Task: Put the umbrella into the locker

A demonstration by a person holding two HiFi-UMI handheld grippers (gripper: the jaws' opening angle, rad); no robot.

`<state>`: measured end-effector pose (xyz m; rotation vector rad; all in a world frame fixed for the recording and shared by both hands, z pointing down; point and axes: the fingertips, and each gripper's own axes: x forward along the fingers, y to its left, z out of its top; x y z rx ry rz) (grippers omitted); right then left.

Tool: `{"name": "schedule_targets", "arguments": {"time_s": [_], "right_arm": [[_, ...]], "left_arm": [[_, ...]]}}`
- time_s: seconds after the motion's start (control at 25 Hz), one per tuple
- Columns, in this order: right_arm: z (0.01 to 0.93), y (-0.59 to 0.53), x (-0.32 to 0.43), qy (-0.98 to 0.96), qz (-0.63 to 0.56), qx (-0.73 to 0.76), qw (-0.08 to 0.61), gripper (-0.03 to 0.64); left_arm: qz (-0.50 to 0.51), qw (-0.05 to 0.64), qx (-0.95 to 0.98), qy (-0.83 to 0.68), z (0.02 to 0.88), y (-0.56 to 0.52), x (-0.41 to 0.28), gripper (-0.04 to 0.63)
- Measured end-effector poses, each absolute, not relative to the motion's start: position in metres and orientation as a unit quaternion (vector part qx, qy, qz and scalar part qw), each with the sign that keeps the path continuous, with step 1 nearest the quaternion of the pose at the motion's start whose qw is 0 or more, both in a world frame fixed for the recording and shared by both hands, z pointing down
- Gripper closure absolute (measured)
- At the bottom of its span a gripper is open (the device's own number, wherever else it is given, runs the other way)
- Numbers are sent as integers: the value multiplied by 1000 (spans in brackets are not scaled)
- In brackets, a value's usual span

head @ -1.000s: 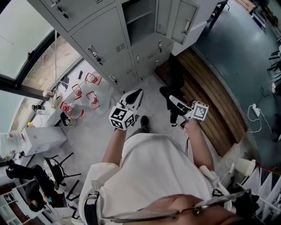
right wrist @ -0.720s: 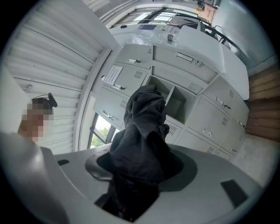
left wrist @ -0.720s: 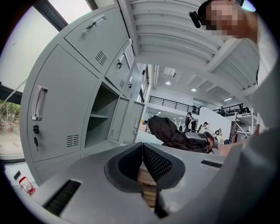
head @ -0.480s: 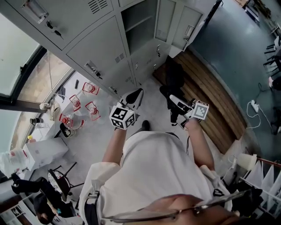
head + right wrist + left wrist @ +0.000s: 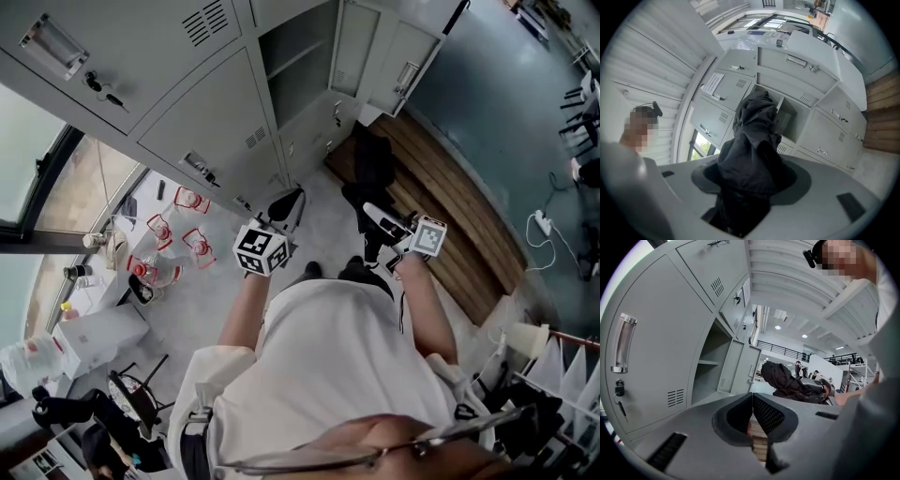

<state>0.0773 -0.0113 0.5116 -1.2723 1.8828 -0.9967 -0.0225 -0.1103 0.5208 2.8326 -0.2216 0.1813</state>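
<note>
My right tongs (image 5: 740, 192) clamp the black umbrella (image 5: 752, 145), held up in front of the open locker (image 5: 790, 119). My left tongs (image 5: 751, 401) are pressed together, empty. Only the right gripper view shows a door notice (image 5: 712, 83), too small to read.

Folds of the umbrella (image 5: 752, 154) bury the right claw (image 5: 375, 216)'s jaws, and its handle is hidden too. The open locker (image 5: 300, 66) is cut off at the head view's top edge. The red-trimmed items (image 5: 187, 230) on the floor are too small to identify.
</note>
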Motion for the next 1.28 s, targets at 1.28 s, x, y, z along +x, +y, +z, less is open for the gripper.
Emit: {"name": "schedule_targets", "arguments": {"time_s": [1.28], "right_arm": [[538,-148,223,803,-412,-382,198,358]], "left_arm": [[59,140,952,-265,517,-192,94,591]]}}
